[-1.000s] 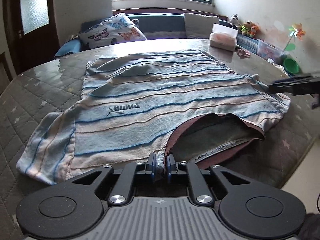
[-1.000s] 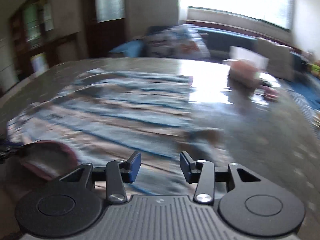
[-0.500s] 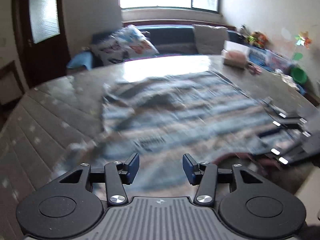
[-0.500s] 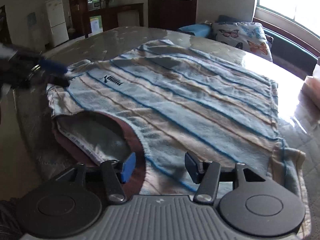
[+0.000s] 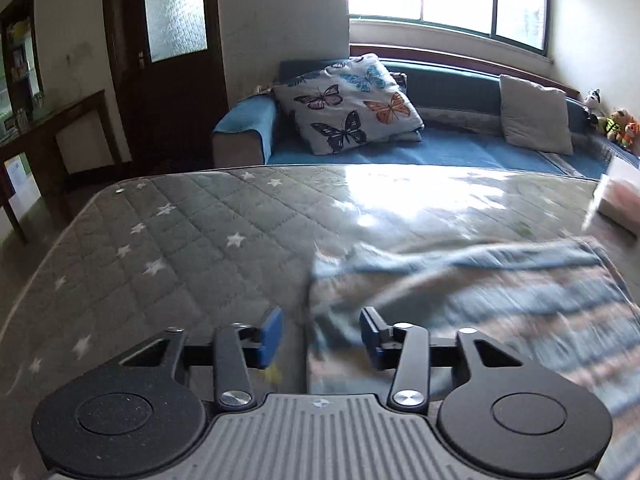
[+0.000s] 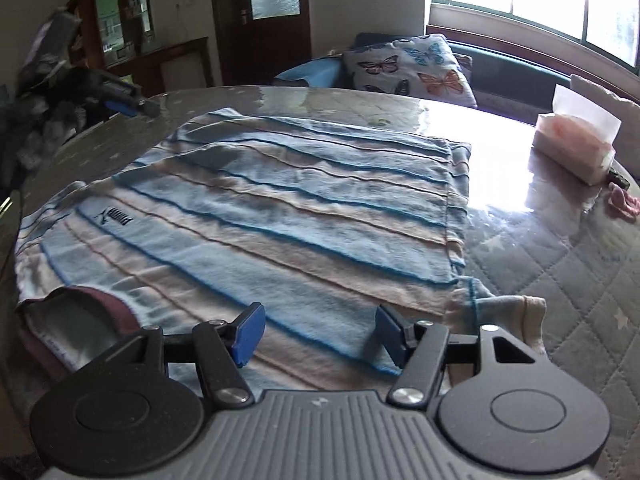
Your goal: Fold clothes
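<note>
A blue and beige striped T-shirt (image 6: 280, 216) lies flat on the quilted grey table (image 6: 580, 280), its maroon-edged collar (image 6: 92, 300) at the near left. My right gripper (image 6: 318, 336) is open and empty, low over the shirt's near edge beside a crumpled sleeve (image 6: 508, 312). My left gripper (image 5: 320, 336) is open and empty over the shirt's left edge; the shirt (image 5: 480, 304) is blurred in that view. The left gripper also shows in the right wrist view (image 6: 128, 100), far left, raised.
A tissue box (image 6: 576, 148) and a small pink item (image 6: 624, 204) sit on the table at the far right. A blue sofa (image 5: 440, 148) with a butterfly pillow (image 5: 348, 104) stands behind the table. The grey table (image 5: 180, 240) is bare left of the shirt.
My left gripper let go of the collar, opened, and swung left toward the shirt's side edge. My right gripper moved to the shirt's near edge by the sleeve and stayed open.
</note>
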A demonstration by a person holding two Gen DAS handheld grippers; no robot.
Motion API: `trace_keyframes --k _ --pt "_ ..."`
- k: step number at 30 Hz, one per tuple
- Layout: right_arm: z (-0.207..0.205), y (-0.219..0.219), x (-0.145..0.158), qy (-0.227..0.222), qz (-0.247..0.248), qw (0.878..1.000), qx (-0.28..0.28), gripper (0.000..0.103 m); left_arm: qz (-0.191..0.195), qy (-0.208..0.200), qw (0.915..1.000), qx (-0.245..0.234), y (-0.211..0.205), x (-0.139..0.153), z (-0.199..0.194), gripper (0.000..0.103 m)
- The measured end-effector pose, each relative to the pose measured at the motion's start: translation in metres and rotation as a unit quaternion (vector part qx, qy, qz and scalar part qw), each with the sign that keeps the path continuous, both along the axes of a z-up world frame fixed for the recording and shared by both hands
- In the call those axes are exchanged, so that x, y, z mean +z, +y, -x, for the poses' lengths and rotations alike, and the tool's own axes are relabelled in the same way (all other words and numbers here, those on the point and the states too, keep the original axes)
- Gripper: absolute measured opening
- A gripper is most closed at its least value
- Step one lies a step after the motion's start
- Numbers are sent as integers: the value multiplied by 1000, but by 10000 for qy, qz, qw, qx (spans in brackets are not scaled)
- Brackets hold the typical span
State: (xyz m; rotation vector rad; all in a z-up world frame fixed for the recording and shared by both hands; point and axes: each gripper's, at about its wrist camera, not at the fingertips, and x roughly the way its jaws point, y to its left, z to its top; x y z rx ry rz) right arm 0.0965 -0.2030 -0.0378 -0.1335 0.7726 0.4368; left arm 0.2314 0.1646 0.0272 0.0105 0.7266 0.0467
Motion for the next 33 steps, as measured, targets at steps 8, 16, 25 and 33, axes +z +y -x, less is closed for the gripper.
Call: trace_keyframes --k 8,16,25,33 --pt "2 4 -9 -283 25 9995 168 82 303 452 9984 148 8 -36 -65 37" --pt "6 6 -16 -402 -25 9988 281 100 102 316 9994 -15 4 -44 -76 5" --pt "6 6 -17 -390 -39 9988 283 103 -204 158 9984 494 14 -48 -91 0" --pt "6 6 -17 -390 -48 9988 277 103 590 285 9973 328 29 -32 -75 41"
